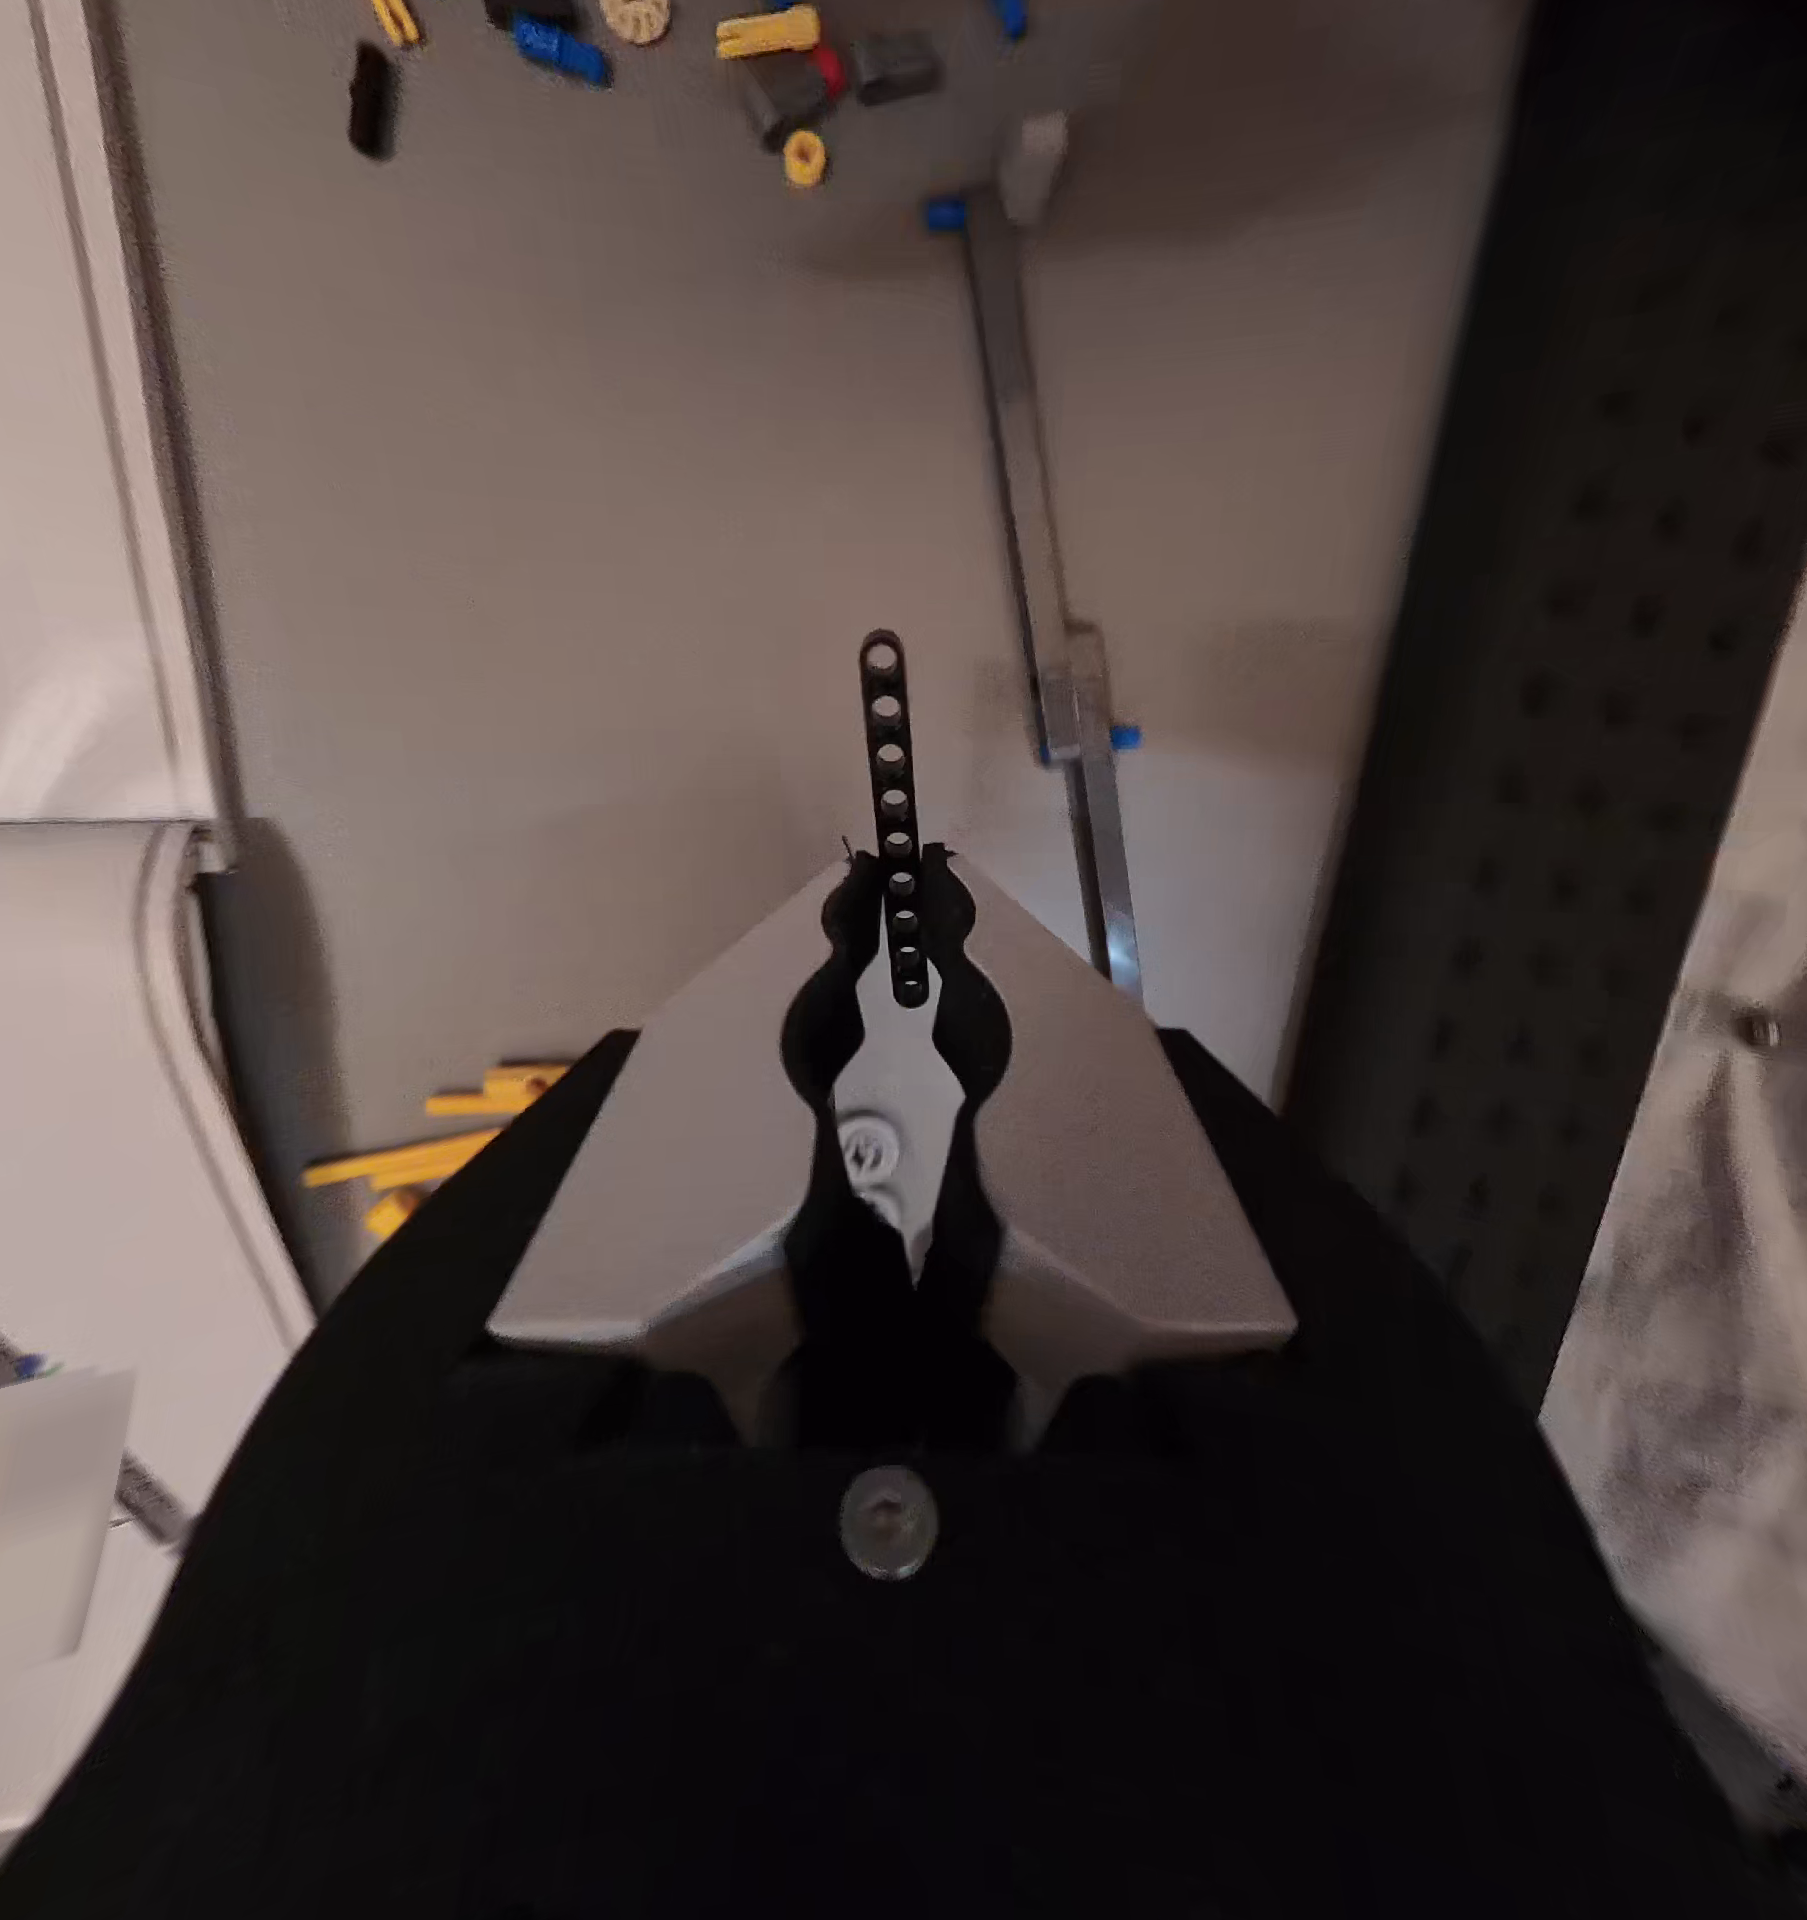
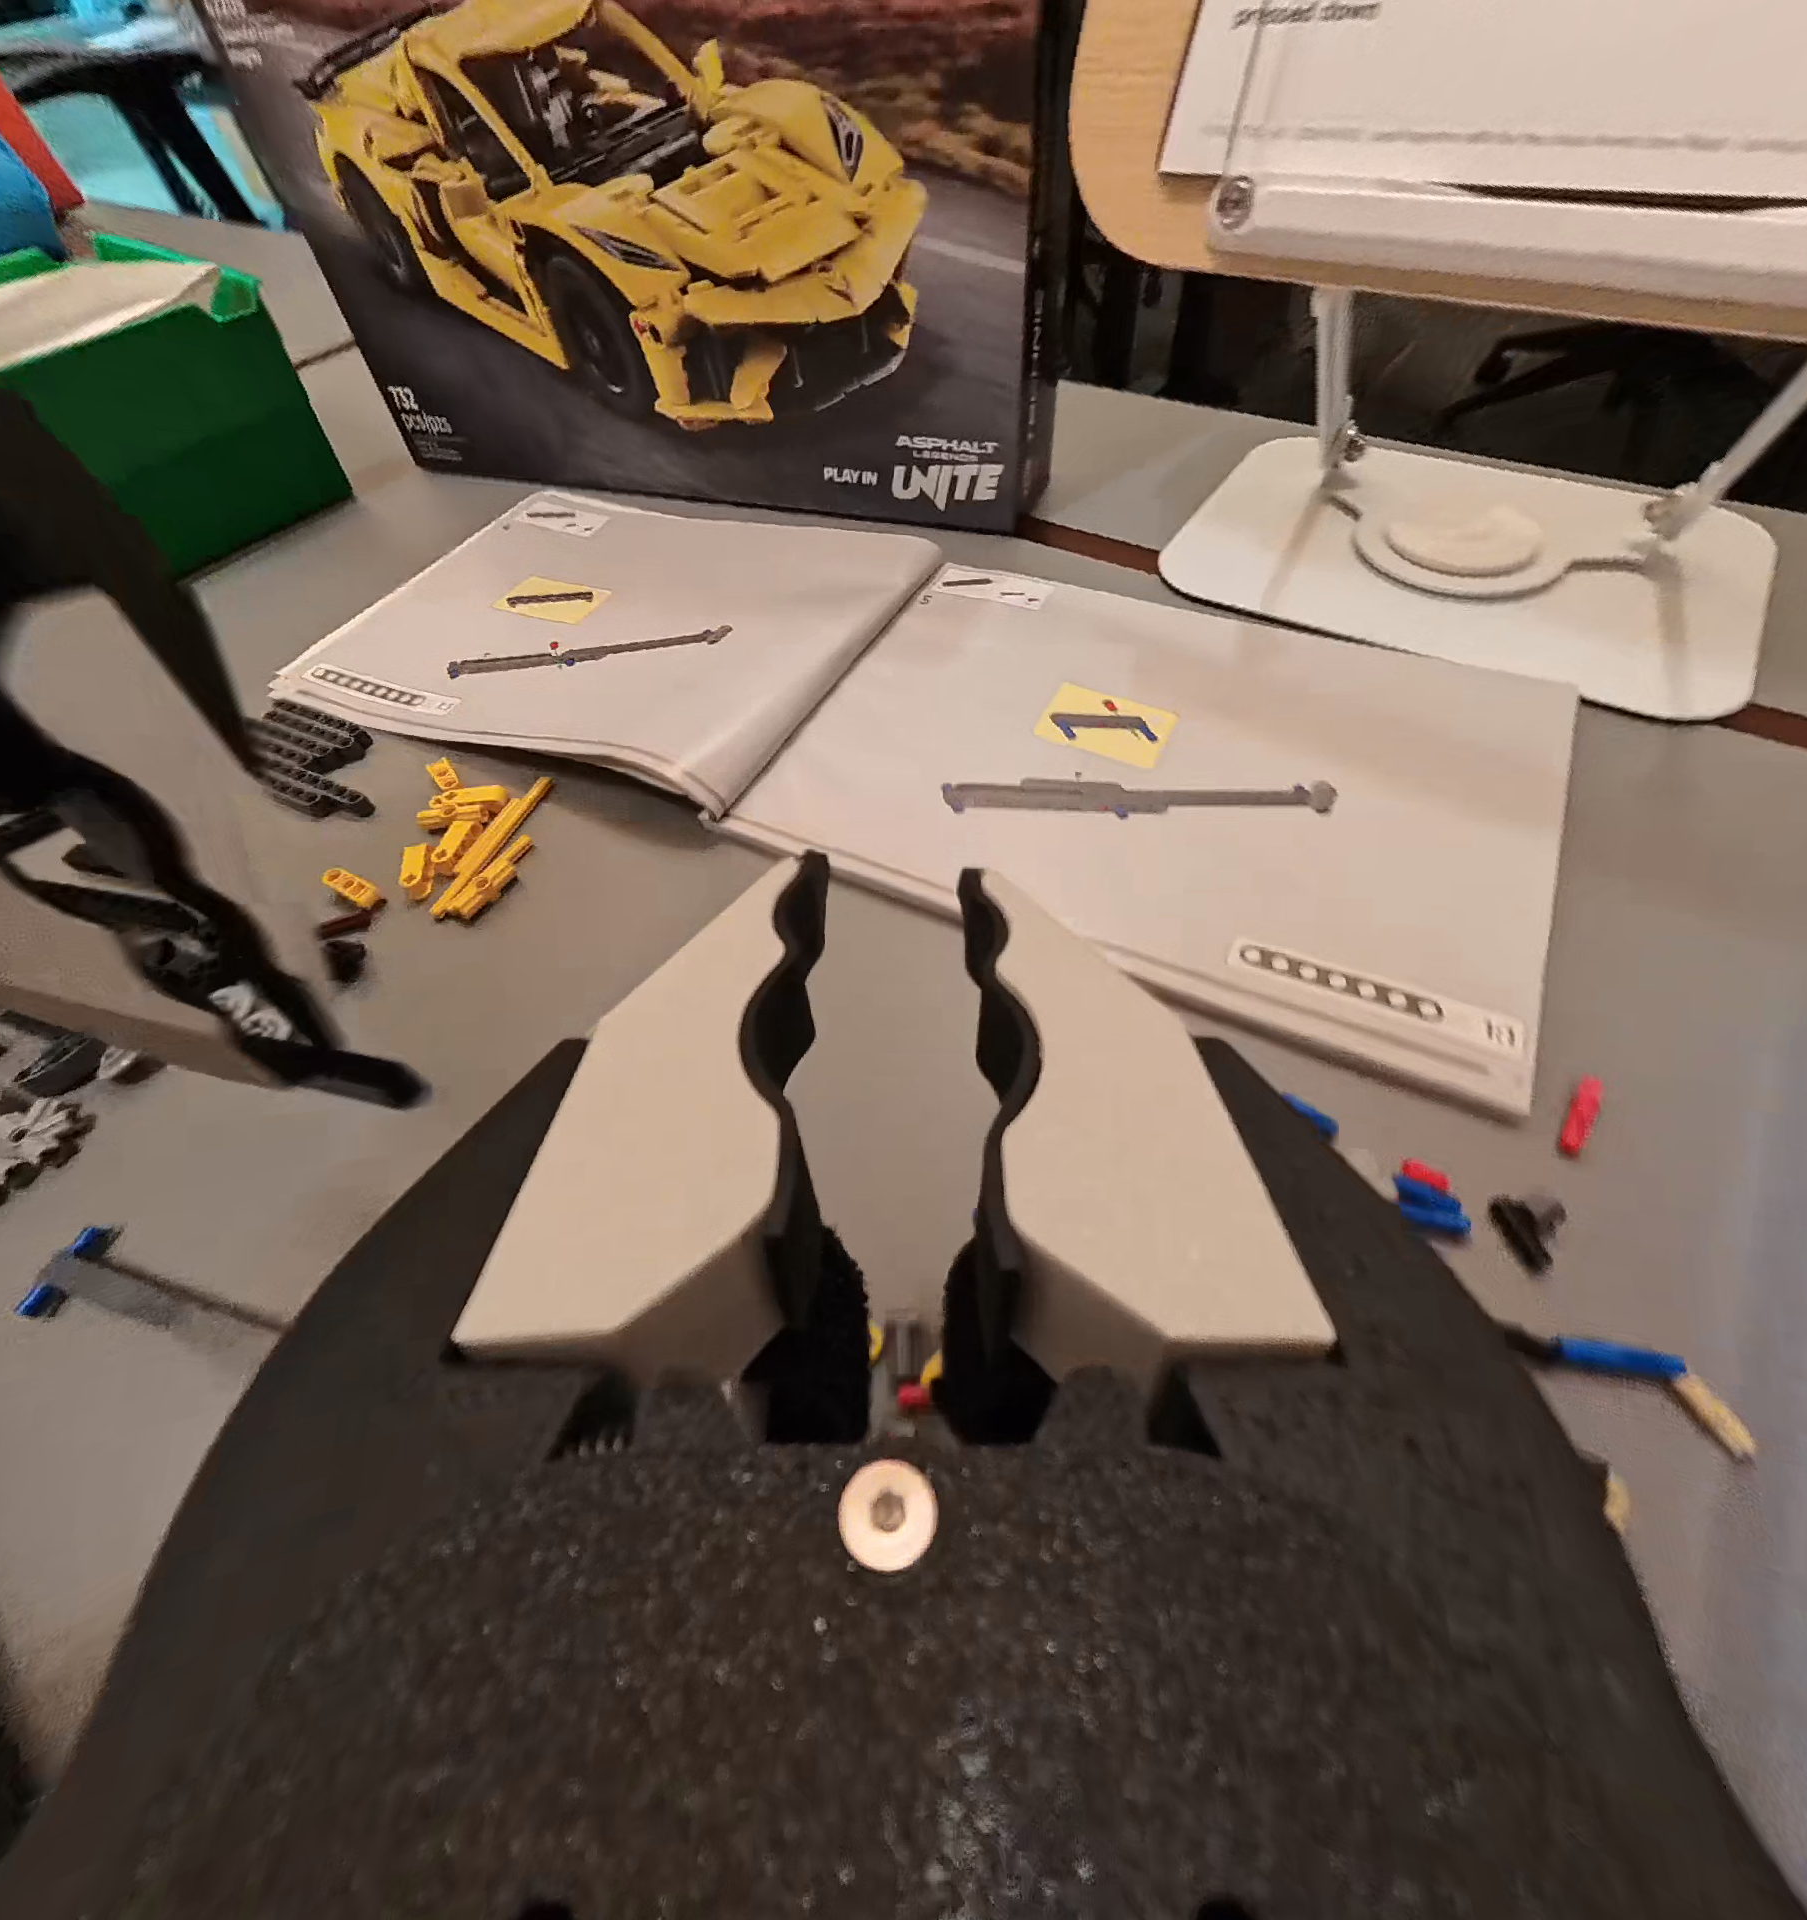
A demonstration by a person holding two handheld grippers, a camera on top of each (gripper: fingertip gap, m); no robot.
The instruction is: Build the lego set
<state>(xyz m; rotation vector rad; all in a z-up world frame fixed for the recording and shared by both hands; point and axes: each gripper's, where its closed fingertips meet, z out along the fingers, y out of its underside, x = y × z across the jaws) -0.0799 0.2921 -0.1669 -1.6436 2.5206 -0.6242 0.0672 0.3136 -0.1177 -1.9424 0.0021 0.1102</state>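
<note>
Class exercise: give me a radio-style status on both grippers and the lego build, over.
Left gripper shut on black holed beam, lifted off table. Right gripper open, empty, over the instruction booklet. Grey assembly on table, nothing blocking it.

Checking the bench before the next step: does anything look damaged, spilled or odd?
Nothing looks damaged. Parts lie loosely scattered, such as the yellow pieces beside the open instruction booklet. The left hand-held gripper holds a black beam.

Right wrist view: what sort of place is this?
Probably a work table set up for toy building: a grey table with an open instruction booklet, a car-set box and loose yellow pieces.
</note>
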